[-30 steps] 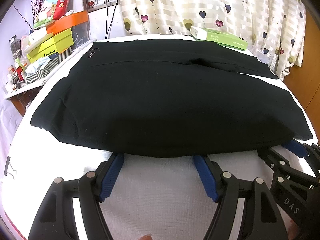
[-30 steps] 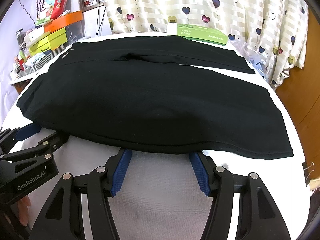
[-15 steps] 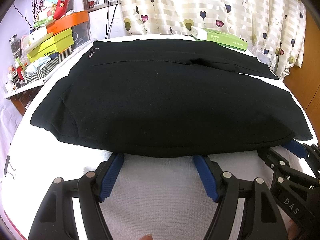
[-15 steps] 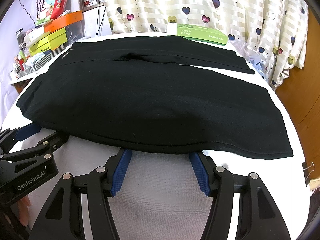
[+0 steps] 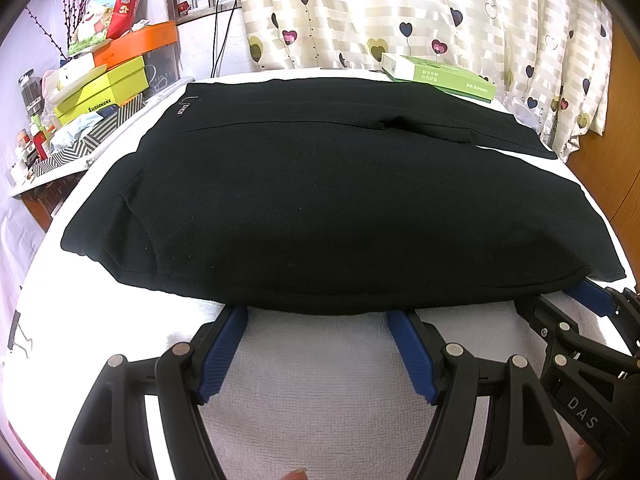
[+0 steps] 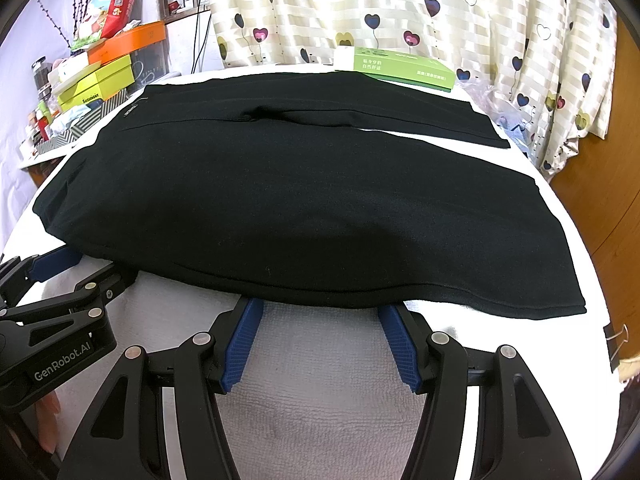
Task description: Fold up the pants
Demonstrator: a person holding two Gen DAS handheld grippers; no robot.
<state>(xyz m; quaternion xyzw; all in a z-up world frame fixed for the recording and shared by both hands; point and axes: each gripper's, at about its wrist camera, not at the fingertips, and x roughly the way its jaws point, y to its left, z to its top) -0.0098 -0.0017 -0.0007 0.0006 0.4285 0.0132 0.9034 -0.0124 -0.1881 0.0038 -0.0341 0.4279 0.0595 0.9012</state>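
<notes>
Black pants (image 5: 320,200) lie flat across the white-clothed counter (image 5: 320,360). My left hand-held gripper (image 5: 320,312) and right hand-held gripper (image 6: 320,304), side by side, spread wide at the near hem, gripping nothing.

Both claw tips (image 5: 320,314) (image 6: 320,304) hidden under the black pants' (image 5: 320,208) near edge

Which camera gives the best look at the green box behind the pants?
The right wrist view: the green box sits near centre, its top and white end showing. The left wrist view shows it further right, at a flatter angle, beyond the black pants.
</notes>
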